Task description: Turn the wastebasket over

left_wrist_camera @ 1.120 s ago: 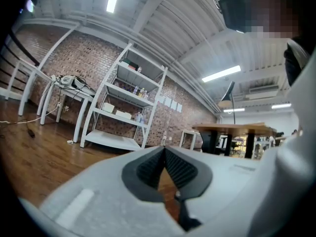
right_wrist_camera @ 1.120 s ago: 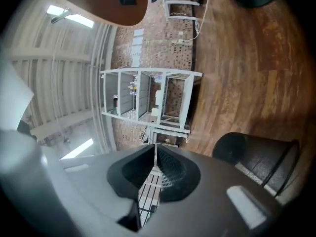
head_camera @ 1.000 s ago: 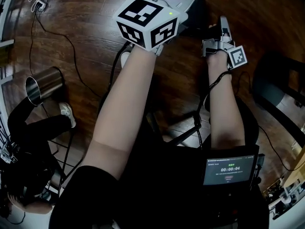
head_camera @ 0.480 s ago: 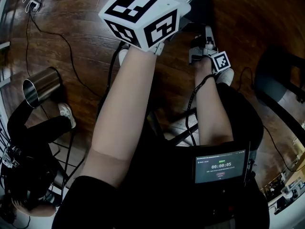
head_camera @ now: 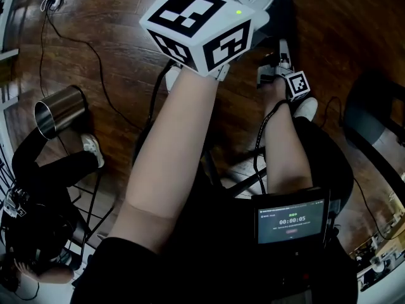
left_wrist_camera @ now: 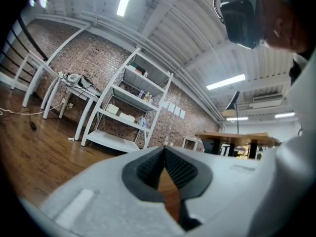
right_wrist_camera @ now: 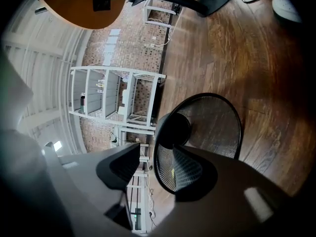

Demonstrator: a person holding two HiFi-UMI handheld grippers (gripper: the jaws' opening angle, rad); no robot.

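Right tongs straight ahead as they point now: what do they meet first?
Probably the wastebasket, on its side: its rim lines up with the gap of the right tongs, whose jaws have just been opening, not gripping it. Depth is unclear.

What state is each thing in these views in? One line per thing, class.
Left gripper: shut, empty.
Right gripper: open, jaws just opening, nothing held between them.
Black mesh wastebasket: lying on its side on the floor.
Timer screen: lit.
Steel canister: open-topped, no lid.
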